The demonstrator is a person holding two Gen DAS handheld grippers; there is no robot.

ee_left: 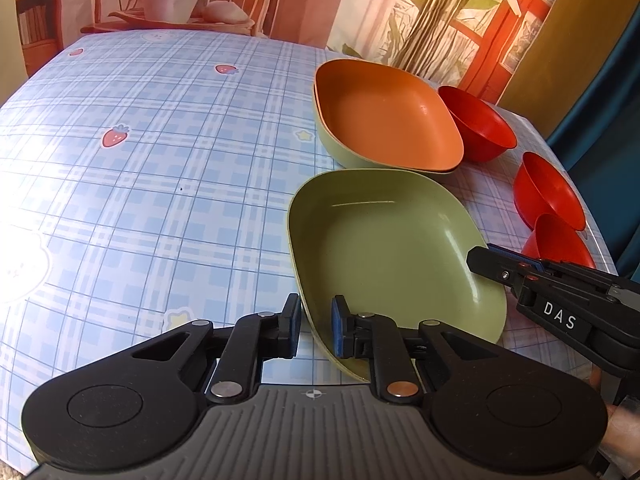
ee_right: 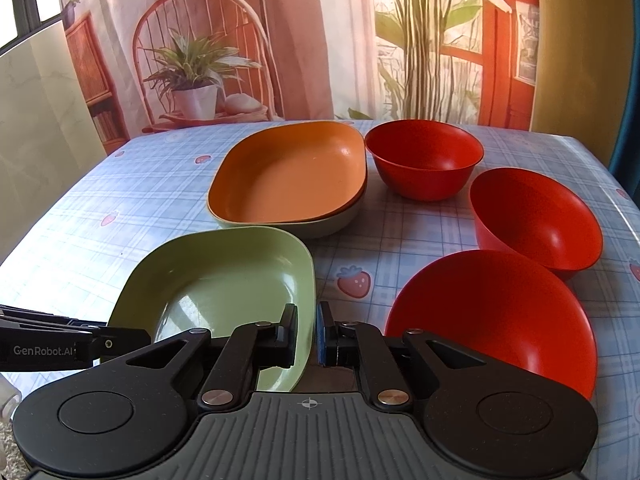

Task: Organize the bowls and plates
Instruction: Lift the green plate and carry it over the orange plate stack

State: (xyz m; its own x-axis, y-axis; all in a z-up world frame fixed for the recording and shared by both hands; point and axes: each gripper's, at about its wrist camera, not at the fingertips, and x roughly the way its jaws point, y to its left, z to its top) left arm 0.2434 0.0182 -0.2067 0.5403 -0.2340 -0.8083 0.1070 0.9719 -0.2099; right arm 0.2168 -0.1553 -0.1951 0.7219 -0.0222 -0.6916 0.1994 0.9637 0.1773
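Observation:
A green plate (ee_left: 384, 248) lies near the table's front; it also shows in the right wrist view (ee_right: 224, 280). My left gripper (ee_left: 316, 326) straddles its left rim, one finger outside and one inside, with a small gap to the rim. My right gripper (ee_right: 307, 334) straddles its right rim, jaws nearly closed on it; its fingertips (ee_left: 486, 262) also show in the left view. Behind the green plate, an orange plate (ee_right: 288, 176) sits stacked in another green plate (ee_right: 340, 222). Three red bowls (ee_right: 424, 156) (ee_right: 536, 220) (ee_right: 496, 312) stand at the right.
The table has a blue plaid cloth (ee_left: 152, 184) with strawberry prints. A printed backdrop (ee_right: 280, 40) with a chair and plants hangs behind the table. The right table edge (ee_left: 592, 208) runs close to the red bowls.

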